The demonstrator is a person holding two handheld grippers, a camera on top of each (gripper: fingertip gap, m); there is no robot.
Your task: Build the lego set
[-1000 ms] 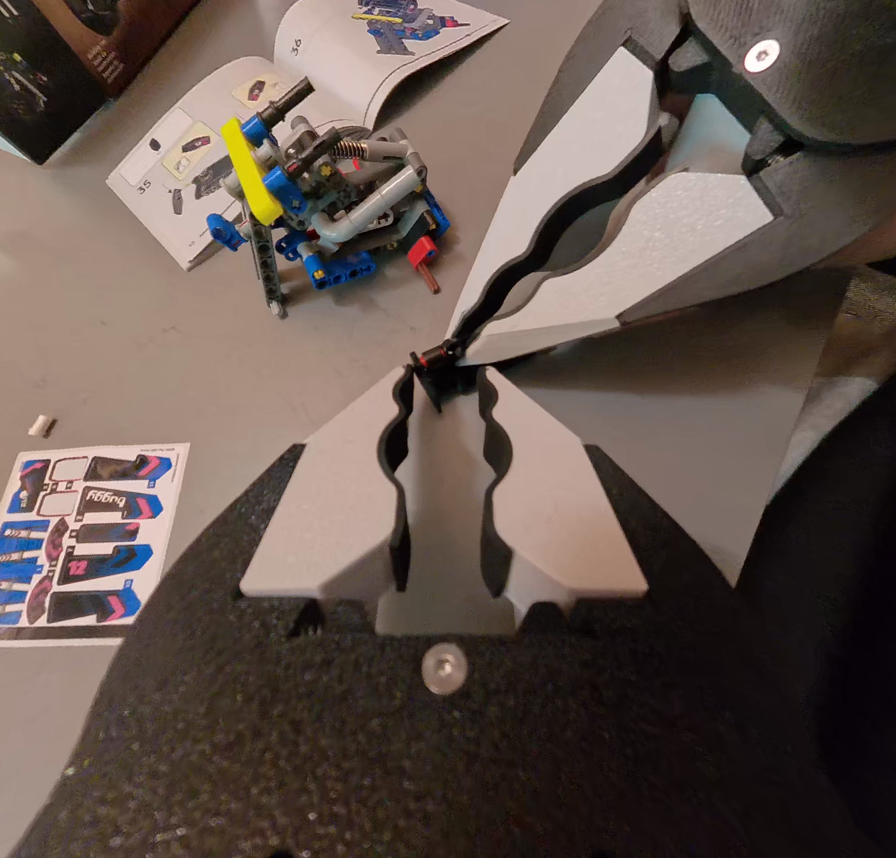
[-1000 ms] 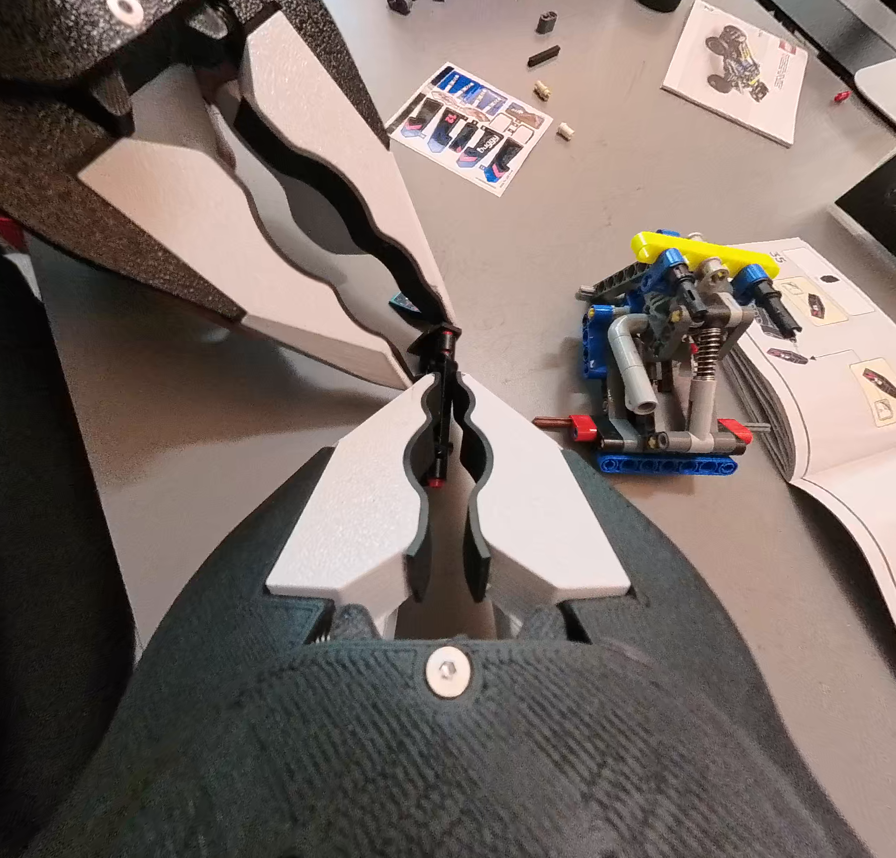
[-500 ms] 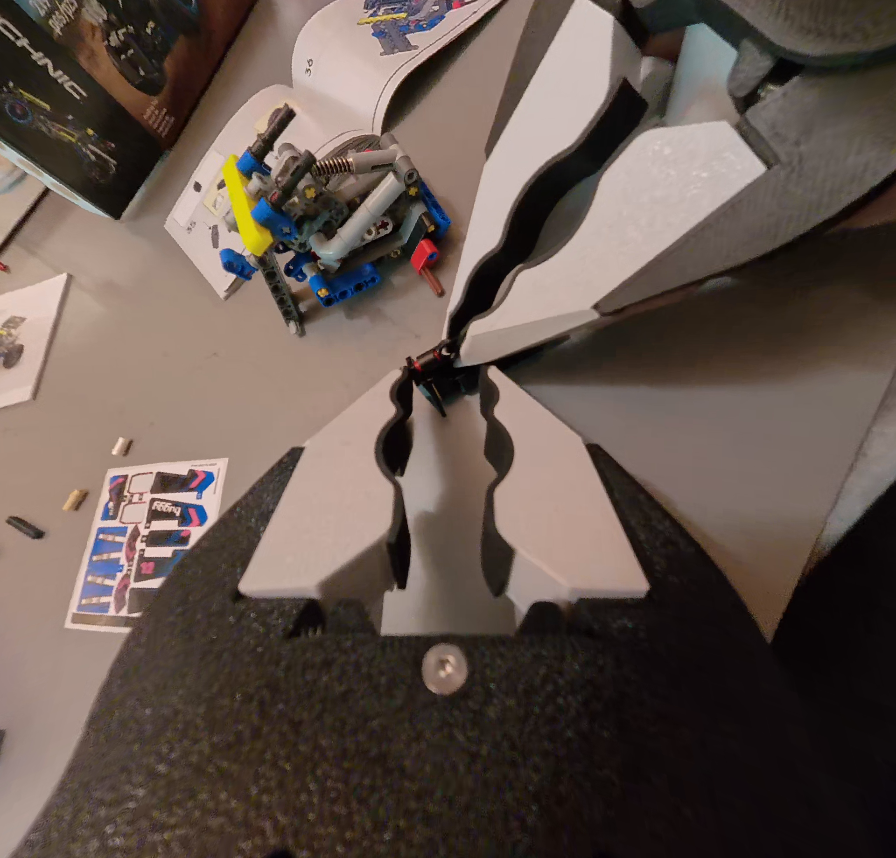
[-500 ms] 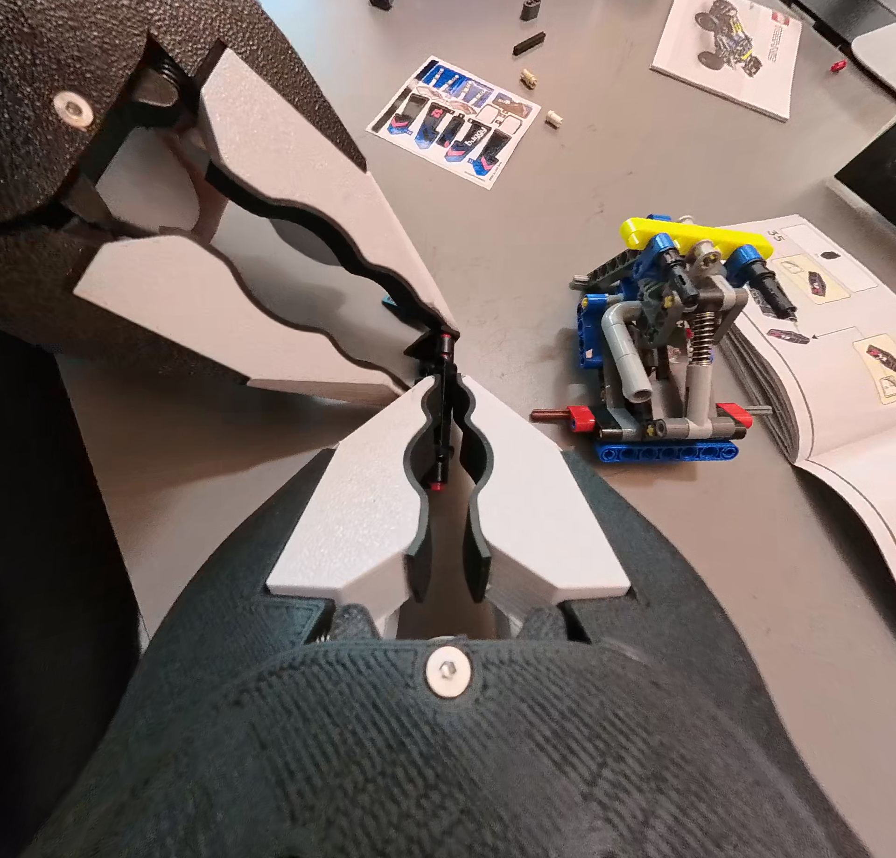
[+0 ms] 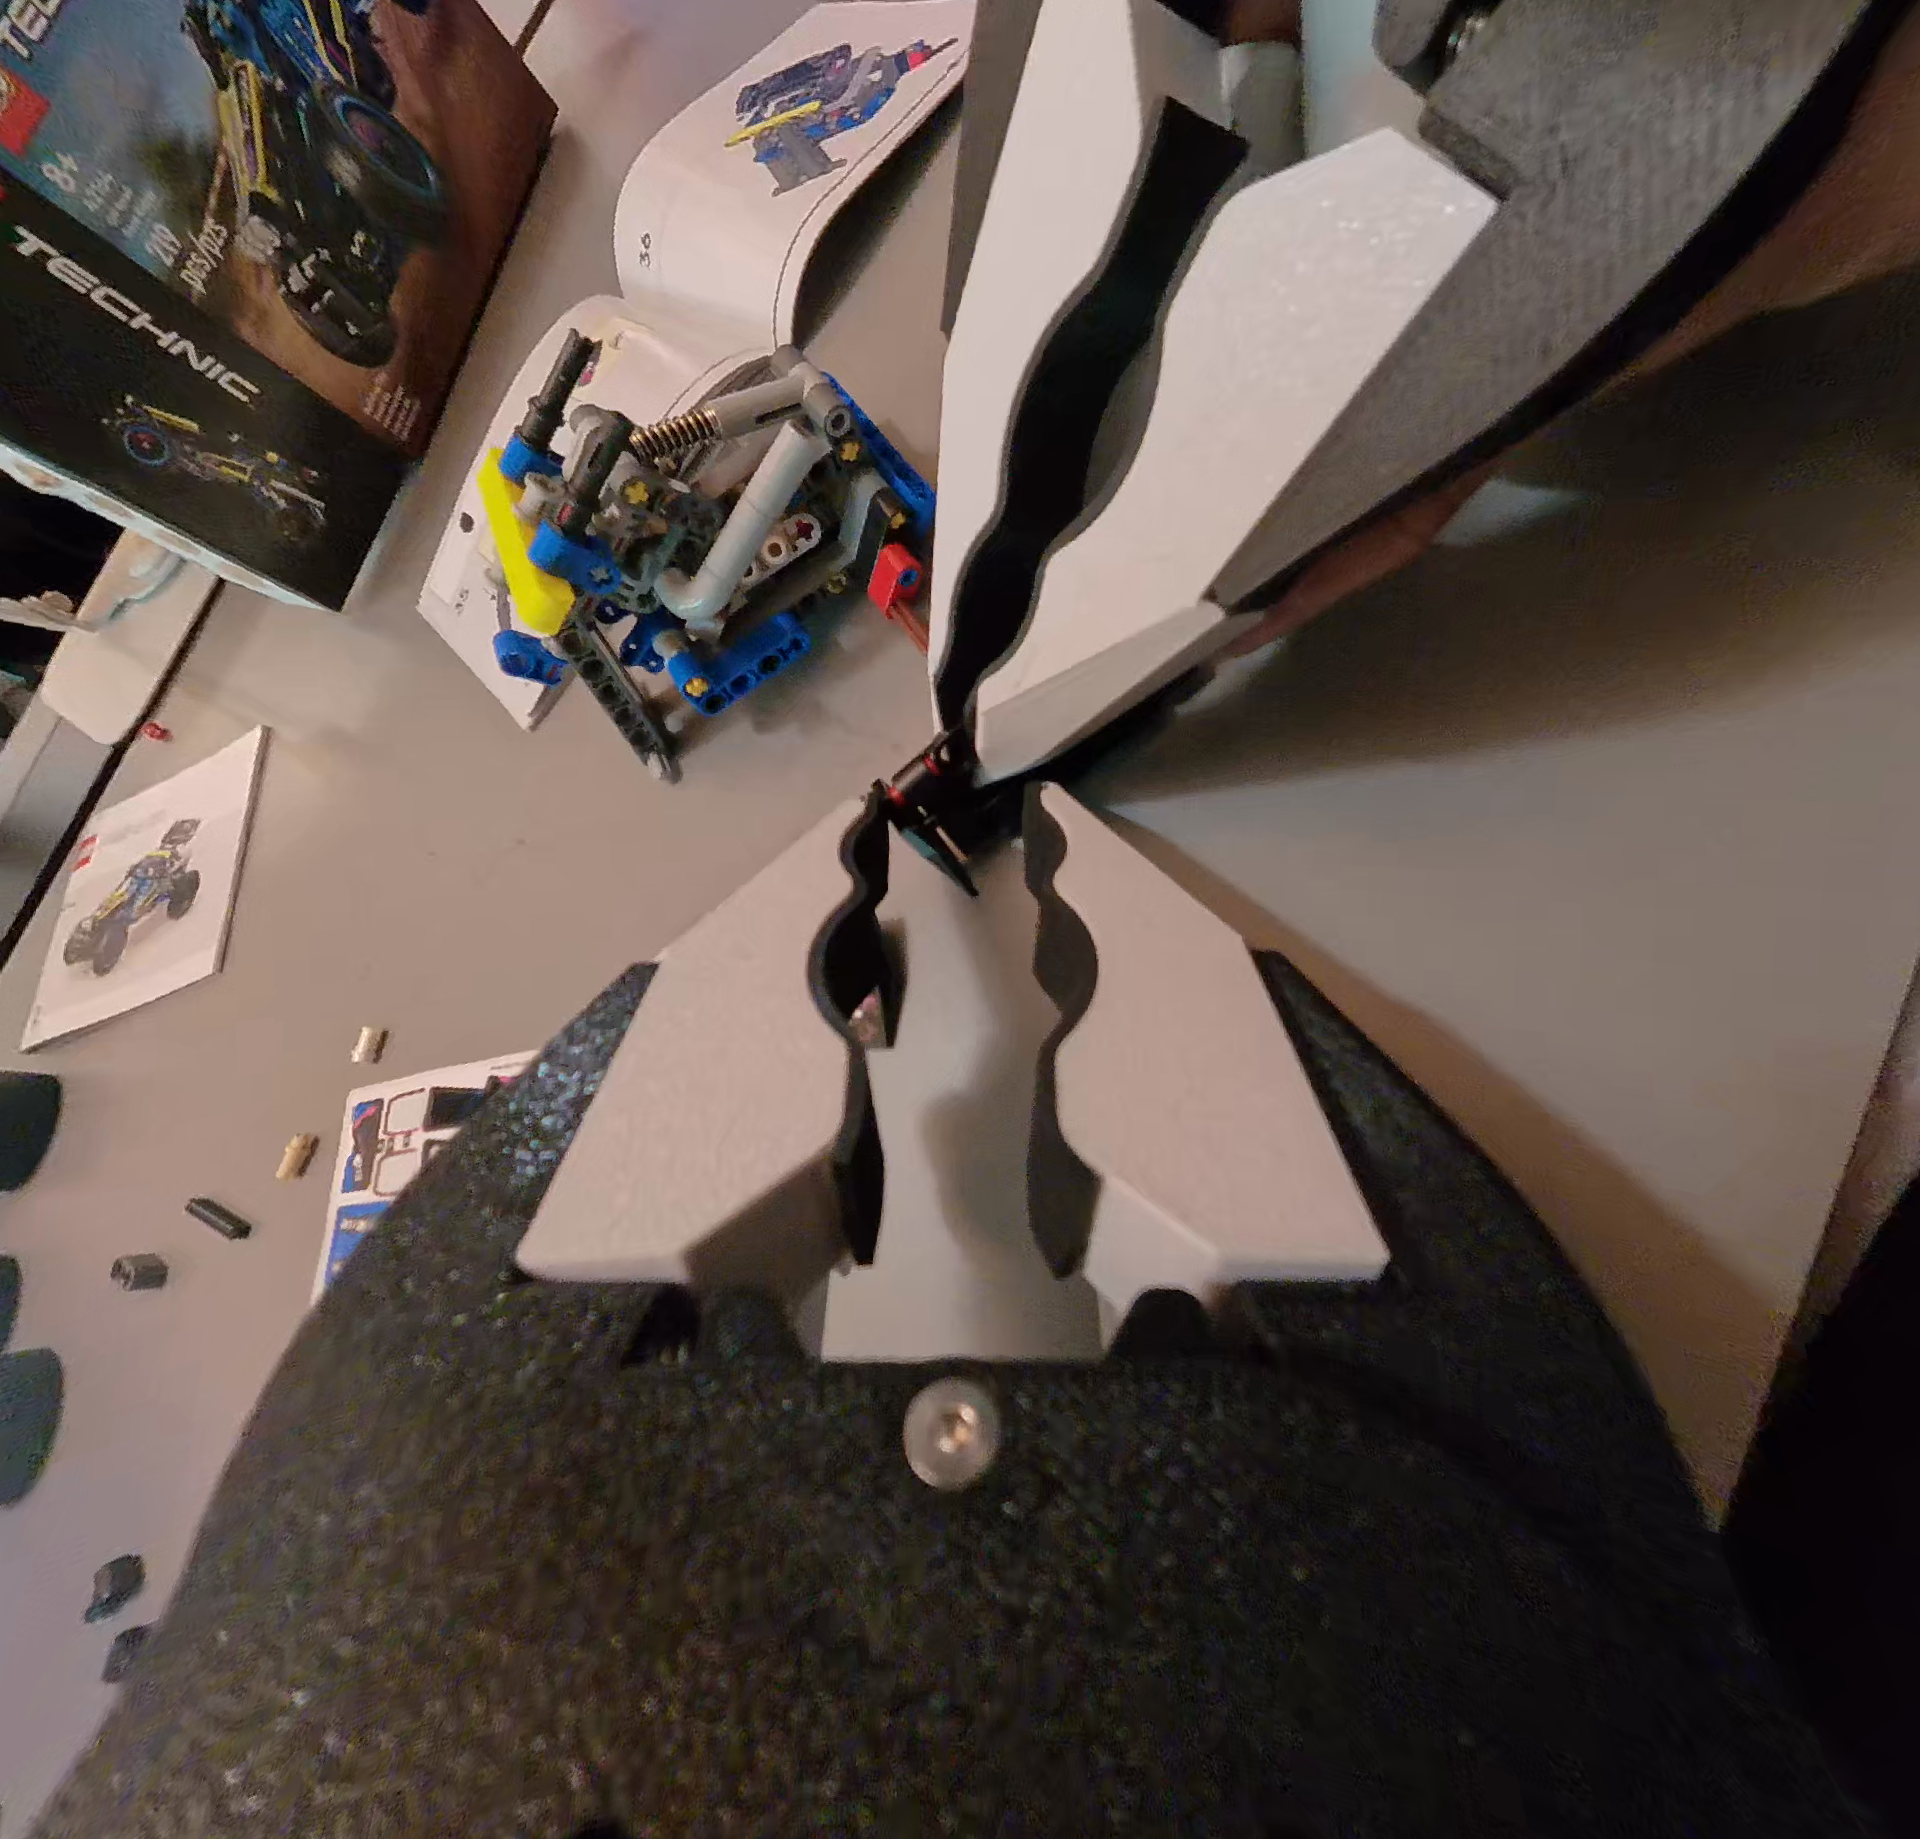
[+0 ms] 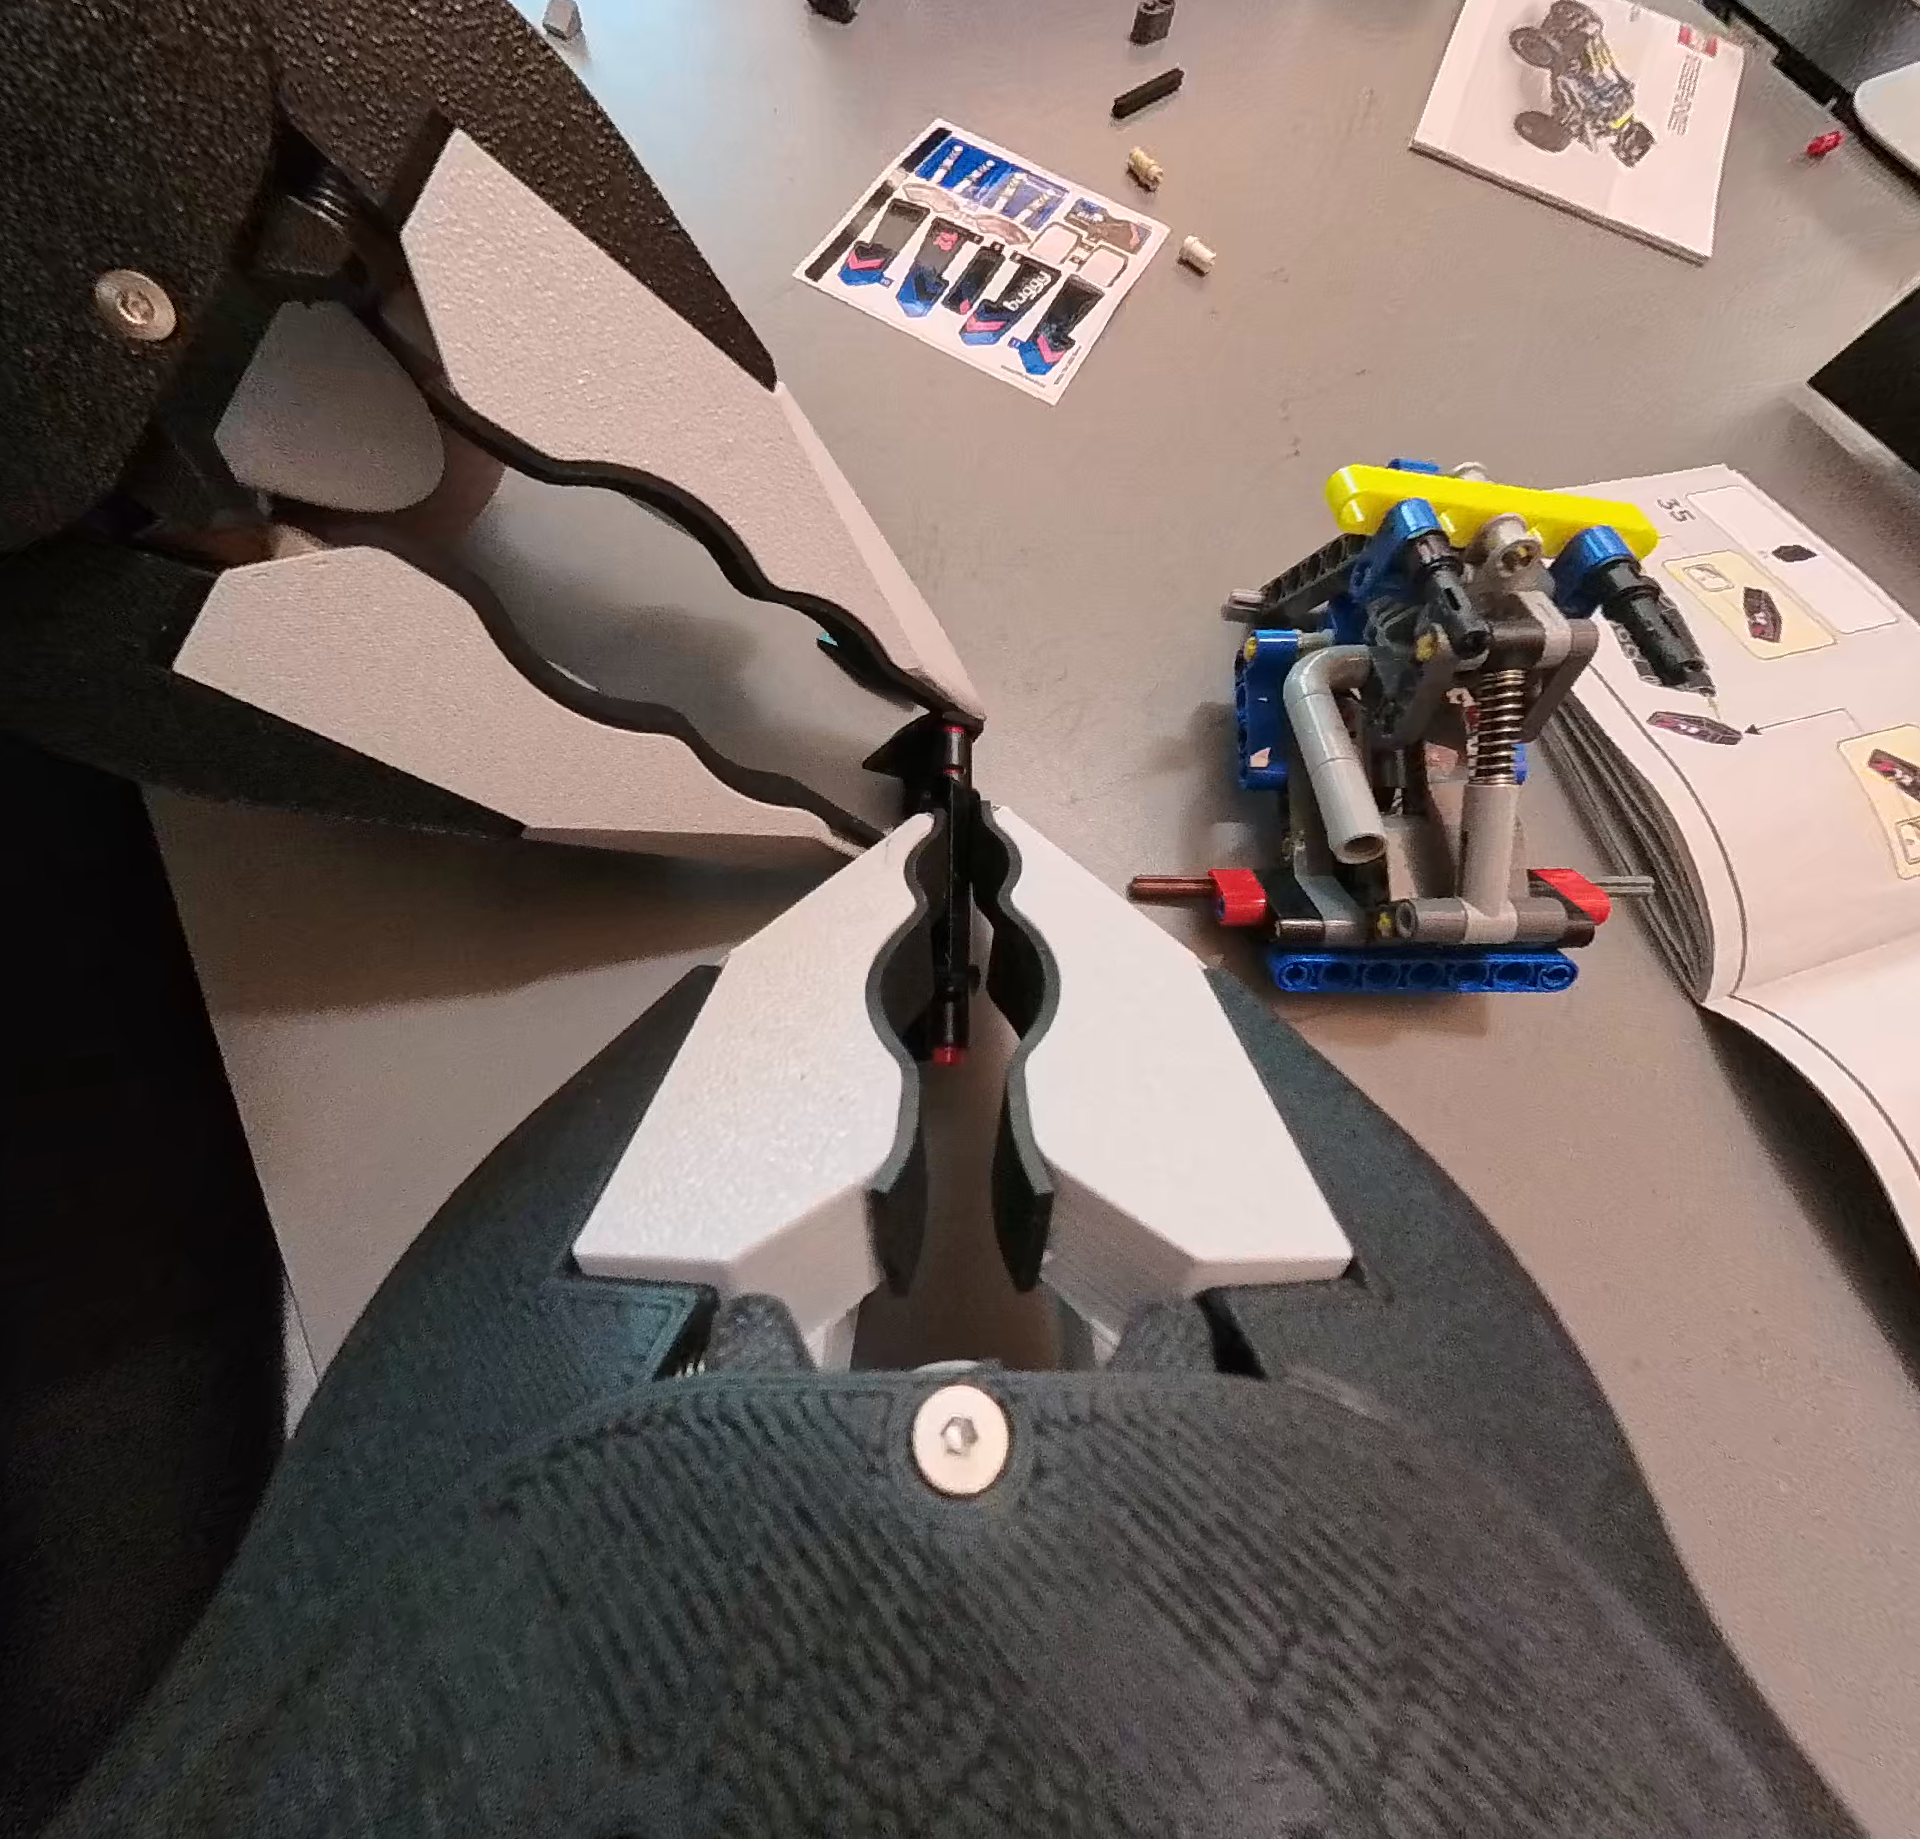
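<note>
In the right wrist view my right gripper (image 6: 956, 839) is shut on a thin black part (image 6: 951, 916) with red-tipped ends, held edge-on between its pads. My left gripper (image 6: 930, 776) comes in from the upper left, its two tips closed around the far end of that part, where a black pin with red rings sits. In the left wrist view my left gripper (image 5: 945, 807) has the same black part (image 5: 925, 787) spanning from one fingertip to the other, and the right gripper (image 5: 961, 740) meets it from the upper right. Both hold it above the grey table (image 6: 1299, 387).
A partly built blue, grey and yellow model (image 6: 1434, 750) stands to the right against an open instruction booklet (image 6: 1766, 750). A sticker sheet (image 6: 982, 257), a small booklet (image 6: 1579, 96) and loose small parts (image 6: 1148, 90) lie farther off. The set's box (image 5: 208, 231) stands at the left view's far left. The tips of both grippers are at nearly the same place.
Both grippers have stayed joined on the black part while turning and shifting together; more of the box, the small booklet and the loose parts has come into the left view. Neither grasp has changed.
</note>
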